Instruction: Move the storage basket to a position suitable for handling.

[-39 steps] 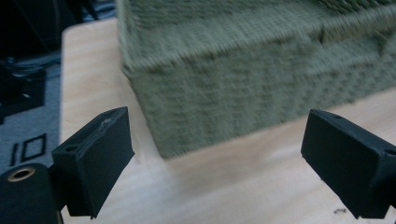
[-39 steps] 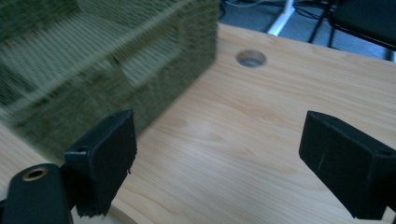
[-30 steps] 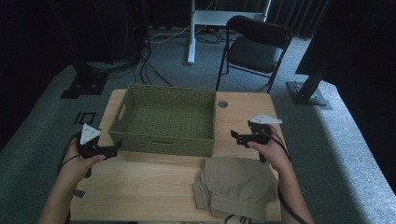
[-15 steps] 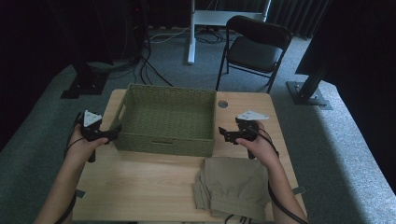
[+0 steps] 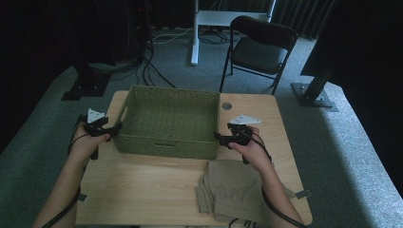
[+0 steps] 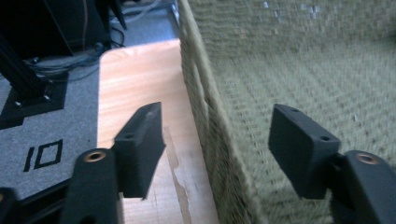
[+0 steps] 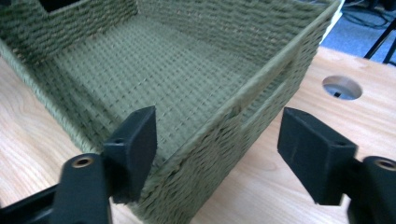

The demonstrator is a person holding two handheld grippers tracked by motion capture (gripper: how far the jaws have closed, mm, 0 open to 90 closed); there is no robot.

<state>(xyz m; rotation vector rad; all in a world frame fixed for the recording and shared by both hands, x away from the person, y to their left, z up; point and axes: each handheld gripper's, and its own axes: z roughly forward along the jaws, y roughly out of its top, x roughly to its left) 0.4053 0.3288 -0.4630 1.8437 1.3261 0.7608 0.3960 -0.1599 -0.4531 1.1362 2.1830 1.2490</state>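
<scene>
floor: grey carpet (image 5: 342, 142) | black folding chair (image 5: 259, 45) | white desk leg (image 5: 195, 31)

Both forearms reach forward over the counter. The left gripper (image 5: 115, 127) sits at the counter's left edge, jaws spread wide; the right gripper (image 5: 217, 137), toward the right edge, likewise gapes.

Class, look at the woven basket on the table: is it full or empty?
Empty. The basket's bare woven floor shows right across, with nothing lying on it in either gripper view.

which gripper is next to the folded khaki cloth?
The right gripper, at the basket's right wall: the cloth lies just behind that hand. The left gripper is across the basket.
</scene>
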